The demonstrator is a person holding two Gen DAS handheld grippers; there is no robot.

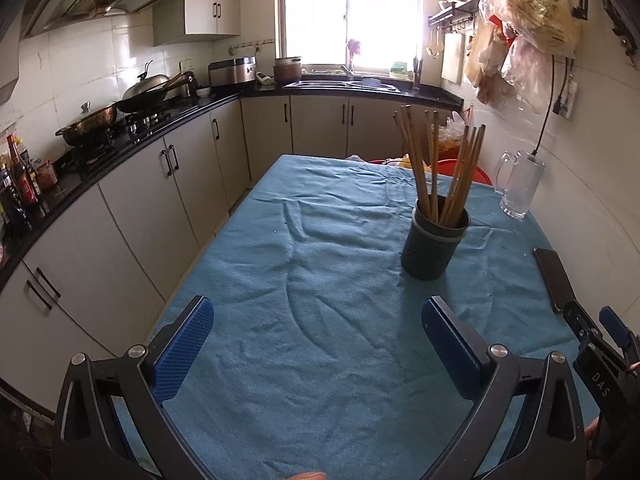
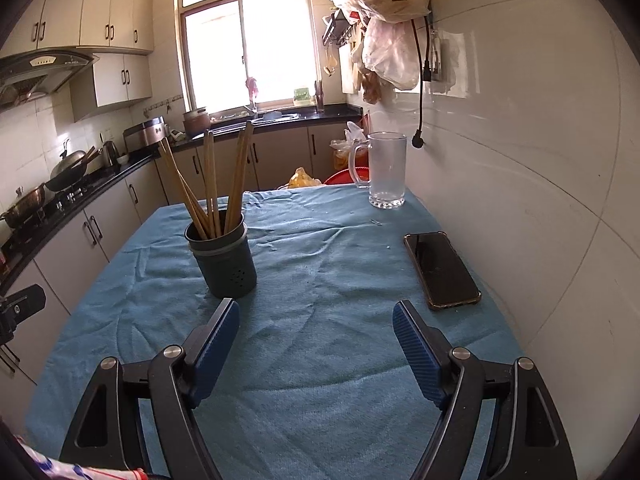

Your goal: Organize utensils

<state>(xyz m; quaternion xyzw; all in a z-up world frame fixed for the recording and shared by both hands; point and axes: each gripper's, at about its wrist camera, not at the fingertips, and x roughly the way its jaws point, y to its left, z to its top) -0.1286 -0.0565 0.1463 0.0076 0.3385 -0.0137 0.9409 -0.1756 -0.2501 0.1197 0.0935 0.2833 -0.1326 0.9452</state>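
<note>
- Left wrist view: my left gripper (image 1: 318, 344) sits bottom centre, jaws spread wide, nothing in them. The chopsticks (image 1: 436, 168) already stand in the grey holder (image 1: 434, 244), right of centre on the blue cloth (image 1: 280, 280).
- Right wrist view: right gripper (image 2: 316, 332) released and empty too, holder (image 2: 224, 260) left of centre. I'd back off slowly, staying clear of the phone (image 2: 442, 270) and glass mug (image 2: 386, 170).

We see the left gripper (image 1: 318, 344) at six o'clock, its blue pads spread wide over the blue cloth (image 1: 320, 280) with nothing between them. At two o'clock a dark holder (image 1: 434, 240) stands upright with chopsticks (image 1: 436, 164) fanning out; farther right sit a glass mug (image 1: 518, 184) and a phone (image 1: 554, 278).
</note>
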